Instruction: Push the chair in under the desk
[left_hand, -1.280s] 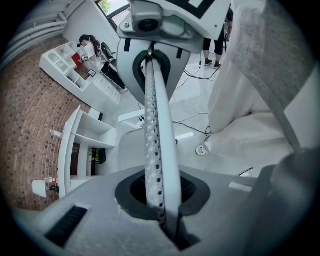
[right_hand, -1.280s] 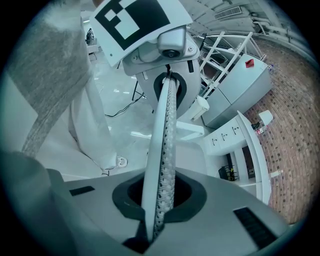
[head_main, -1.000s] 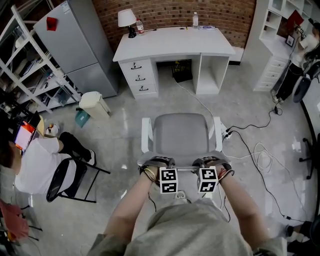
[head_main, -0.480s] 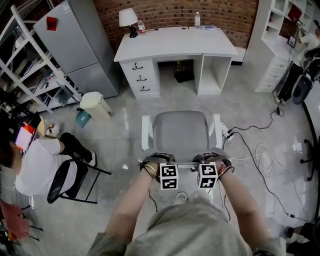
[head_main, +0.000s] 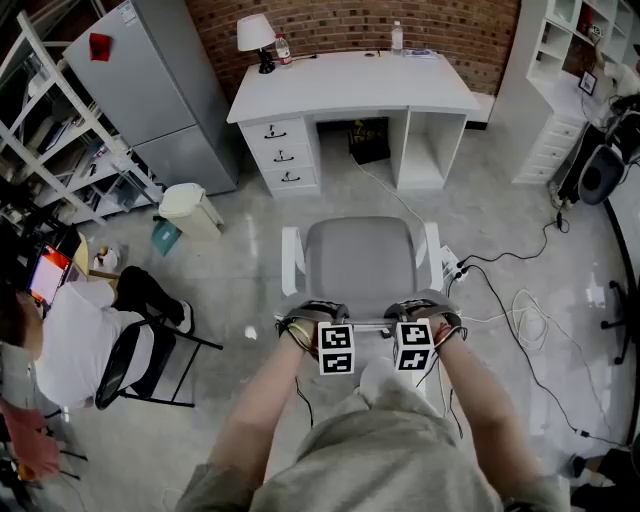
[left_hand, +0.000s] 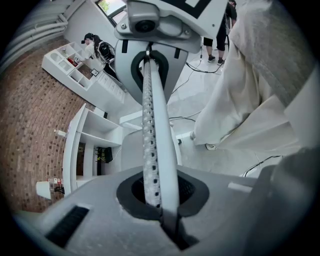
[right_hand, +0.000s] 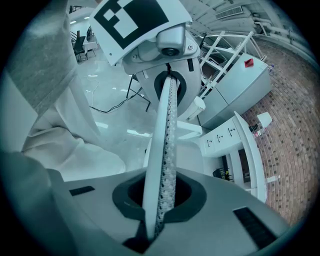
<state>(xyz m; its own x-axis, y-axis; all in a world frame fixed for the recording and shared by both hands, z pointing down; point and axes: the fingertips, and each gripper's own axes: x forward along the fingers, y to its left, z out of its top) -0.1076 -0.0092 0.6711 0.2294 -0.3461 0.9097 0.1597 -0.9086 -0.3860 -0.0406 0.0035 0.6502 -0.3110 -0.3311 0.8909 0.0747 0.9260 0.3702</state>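
In the head view a chair (head_main: 362, 265) with a grey seat and white armrests stands on the floor, facing the white desk (head_main: 350, 85) and some way short of its knee space. My left gripper (head_main: 322, 324) and right gripper (head_main: 405, 322) sit side by side on the chair's top back rail (head_main: 368, 324). Both are shut on it. In the left gripper view the white perforated rail (left_hand: 152, 125) runs from my left gripper (left_hand: 156, 194), whose jaws have just been closing tighter on it, up to the right gripper (left_hand: 150, 30). The right gripper (right_hand: 159, 200) clamps the same rail (right_hand: 167, 130).
A grey fridge (head_main: 160, 90) and a lidded bin (head_main: 188, 208) stand left of the desk. At the far left a person sits on a black chair (head_main: 130, 355). Cables (head_main: 520, 310) and a power strip (head_main: 450, 265) lie on the floor right of the chair. White shelving (head_main: 560, 80) is at the right.
The chair and both grippers have shifted a little toward the desk. Both grippers stay on the back rail.
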